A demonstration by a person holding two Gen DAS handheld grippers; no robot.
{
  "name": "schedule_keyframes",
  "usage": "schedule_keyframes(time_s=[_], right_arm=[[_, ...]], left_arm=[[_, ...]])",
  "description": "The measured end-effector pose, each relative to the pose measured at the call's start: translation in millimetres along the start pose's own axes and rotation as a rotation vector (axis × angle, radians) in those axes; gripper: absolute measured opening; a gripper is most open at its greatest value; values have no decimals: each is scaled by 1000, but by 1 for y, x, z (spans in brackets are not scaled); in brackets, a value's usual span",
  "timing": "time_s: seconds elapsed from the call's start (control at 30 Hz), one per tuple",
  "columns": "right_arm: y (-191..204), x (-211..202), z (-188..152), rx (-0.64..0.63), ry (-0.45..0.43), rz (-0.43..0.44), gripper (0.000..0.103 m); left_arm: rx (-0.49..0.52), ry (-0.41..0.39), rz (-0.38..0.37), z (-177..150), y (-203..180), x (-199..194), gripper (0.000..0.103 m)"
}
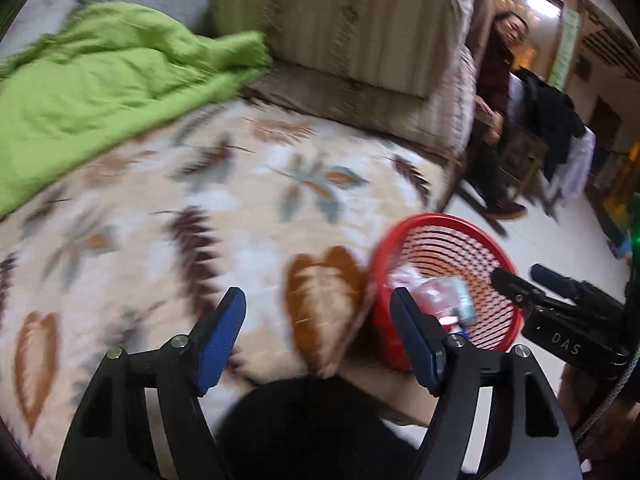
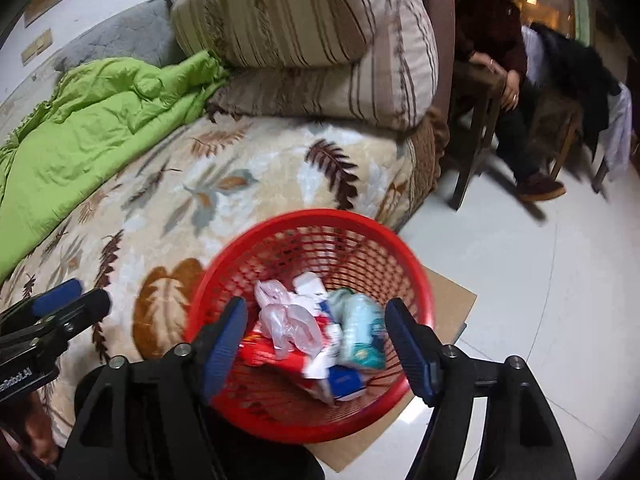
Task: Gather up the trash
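Bed point(image 2: 256, 168) with leaf-print blanket showing no loose rubbish on its visible part; green quilt point(image 2: 92, 120) and striped cushions point(image 2: 280, 12) at the far side. Red basket point(image 2: 416, 280) on cardboard beside the bed, holding the trash point(image 2: 316, 328): plastic bag, wrappers, packets. Right gripper point(image 2: 316, 344) above it, jaws apart, empty. Left gripper point(image 1: 320, 332) likewise spread, empty. Probably nearly done.
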State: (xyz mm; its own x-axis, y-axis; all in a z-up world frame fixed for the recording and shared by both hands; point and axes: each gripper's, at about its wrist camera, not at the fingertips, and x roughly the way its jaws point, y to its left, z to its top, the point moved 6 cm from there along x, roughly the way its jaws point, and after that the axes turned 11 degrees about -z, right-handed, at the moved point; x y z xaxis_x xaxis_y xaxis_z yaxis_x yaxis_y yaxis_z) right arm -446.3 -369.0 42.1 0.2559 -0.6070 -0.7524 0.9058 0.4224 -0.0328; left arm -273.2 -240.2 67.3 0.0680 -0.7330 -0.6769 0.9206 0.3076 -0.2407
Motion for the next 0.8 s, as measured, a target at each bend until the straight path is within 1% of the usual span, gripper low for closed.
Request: schedule_keyframes(time_s=[0.03,0.07,0.1,0.13,0.17,0.23,0.27,0.43,0.53,0.6,0.67,0.8], right_arm=[[8,-7,-2,-14,-25,-3,78],[14,-12,-3,-29,-45,-12,79],[19,-17,-6,-45,-63,-28,84],[24,-24,-10,-61,-66,-49,91],[27,-29,-14,-72,-74,-47,93],[34,-45,-22,-85,-117,-6,94],[36,-55,-27,-93,-150,18,94],[35,-89,-39,-98,-267,50,95],[33,-103,-40,-91,-311,66,98],[38,-112,-42,-110,-340,101,99],[44,-117,-43,-134,-360,115,100],[48,-116,-44,-147,-353,129,101]], left_arm=[[-4,-28,36,-8,9,-16,79],[-4,-49,55,-12,14,-26,81],[-4,-69,83,-18,18,-37,83],[-6,-86,115,-24,22,-46,83],[-10,-97,135,-29,25,-53,84],[-20,-125,160,-39,28,-68,86],[-23,-134,171,-45,28,-74,89],[-32,-200,230,-47,23,-103,94],[-15,-200,253,-46,15,-106,95],[-7,-188,272,-46,13,-105,95],[3,-181,289,-46,10,-104,95],[4,-183,286,-47,8,-105,95]])
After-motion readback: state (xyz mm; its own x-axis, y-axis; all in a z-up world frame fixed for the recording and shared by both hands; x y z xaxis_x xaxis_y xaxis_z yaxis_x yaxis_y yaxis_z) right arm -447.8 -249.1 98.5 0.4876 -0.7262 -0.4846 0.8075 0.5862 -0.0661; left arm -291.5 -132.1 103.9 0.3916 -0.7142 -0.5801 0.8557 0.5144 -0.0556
